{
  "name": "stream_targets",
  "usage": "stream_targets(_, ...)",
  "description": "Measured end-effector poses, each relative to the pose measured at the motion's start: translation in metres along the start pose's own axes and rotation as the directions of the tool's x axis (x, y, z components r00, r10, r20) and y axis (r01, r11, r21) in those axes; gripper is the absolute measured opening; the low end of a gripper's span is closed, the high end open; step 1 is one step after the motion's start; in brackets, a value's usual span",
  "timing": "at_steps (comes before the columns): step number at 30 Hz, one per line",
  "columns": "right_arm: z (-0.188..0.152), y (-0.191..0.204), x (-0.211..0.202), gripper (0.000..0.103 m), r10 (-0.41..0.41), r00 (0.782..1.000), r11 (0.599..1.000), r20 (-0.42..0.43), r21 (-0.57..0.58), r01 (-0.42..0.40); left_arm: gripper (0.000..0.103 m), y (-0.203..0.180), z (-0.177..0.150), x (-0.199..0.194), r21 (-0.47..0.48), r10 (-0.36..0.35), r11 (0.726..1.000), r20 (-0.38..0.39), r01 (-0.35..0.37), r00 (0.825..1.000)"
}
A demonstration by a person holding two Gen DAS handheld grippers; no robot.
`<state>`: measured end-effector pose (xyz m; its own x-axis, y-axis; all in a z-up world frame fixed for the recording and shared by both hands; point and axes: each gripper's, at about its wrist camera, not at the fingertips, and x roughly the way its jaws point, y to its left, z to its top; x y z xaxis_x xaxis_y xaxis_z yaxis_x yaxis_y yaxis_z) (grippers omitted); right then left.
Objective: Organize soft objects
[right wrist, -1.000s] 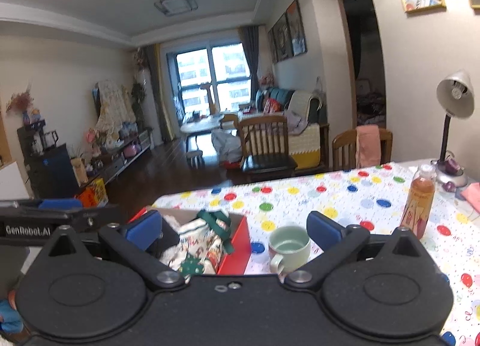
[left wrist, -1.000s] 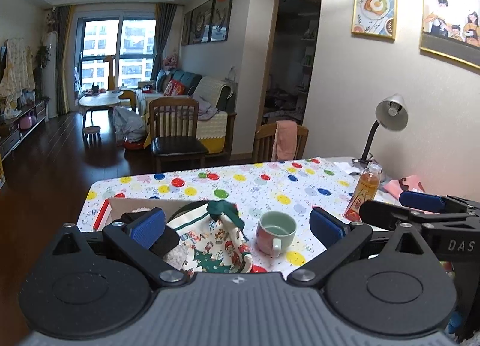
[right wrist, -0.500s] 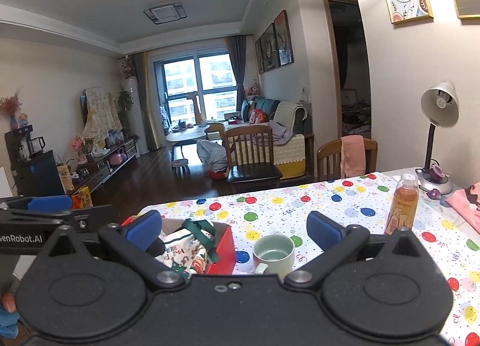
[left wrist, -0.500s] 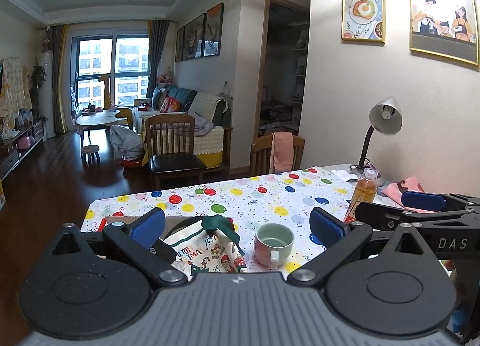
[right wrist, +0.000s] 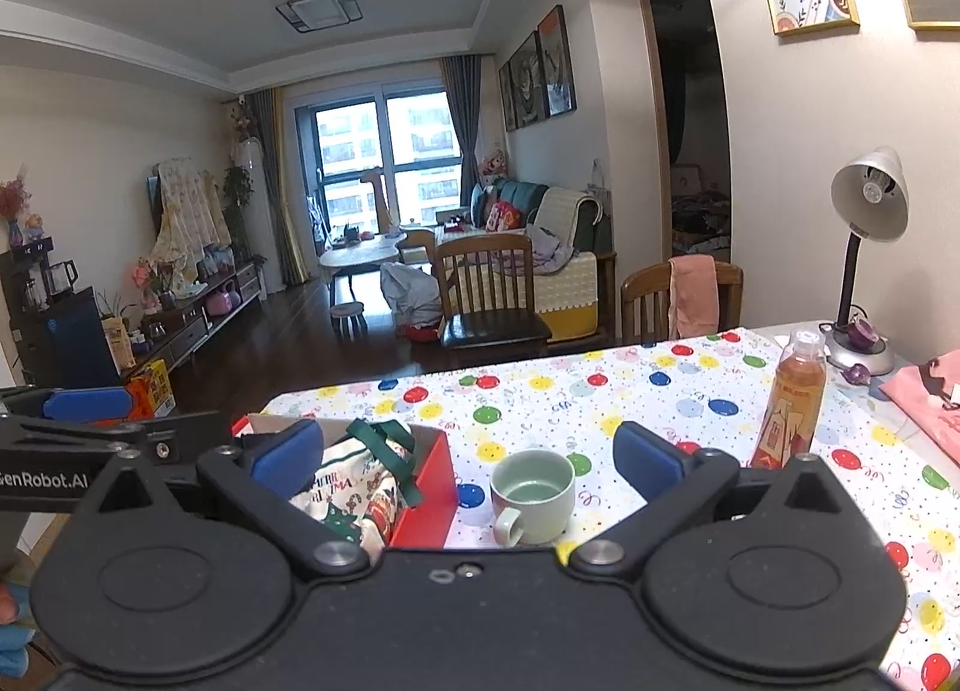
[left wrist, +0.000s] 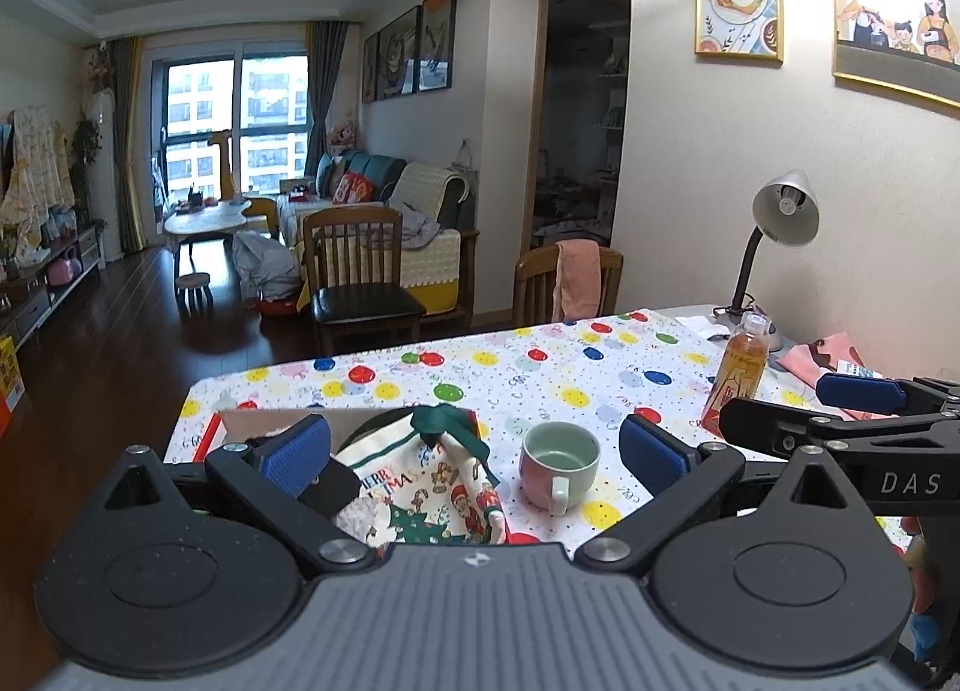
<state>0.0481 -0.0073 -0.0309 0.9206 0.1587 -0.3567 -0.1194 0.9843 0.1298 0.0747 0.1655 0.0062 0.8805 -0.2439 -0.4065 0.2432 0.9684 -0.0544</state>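
Christmas bag (left wrist: 432,487) sits in the red box (right wrist: 429,487), just ahead of your left gripper (left wrist: 474,451); right gripper (right wrist: 468,451) beside it, both spread wide, holding nothing. Looks limp and light, so pinch the green handles (left wrist: 447,421); mug (left wrist: 558,460) close

One mug (left wrist: 558,465), one bottle (left wrist: 739,376), one lamp (left wrist: 774,235), one red box (right wrist: 423,496), one Christmas bag (left wrist: 429,487), two chairs (left wrist: 359,277)
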Motion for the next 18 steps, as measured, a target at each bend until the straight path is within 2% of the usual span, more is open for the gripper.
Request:
stream_targets(11, -0.006, 0.003, 0.008, 0.103, 0.018, 0.999, 1.000, -0.038, -0.005, -0.018, 0.103, 0.005, -0.007, 0.002, -0.020, 0.023, 1.000, -0.033, -0.023, 0.999)
stream_targets(18, -0.007, 0.001, 0.012, 0.103, 0.016, 0.998, 1.000, -0.059, -0.007, -0.016, 0.103, 0.007, -0.009, 0.009, -0.035, 0.013, 0.999, -0.059, -0.015, 0.998)
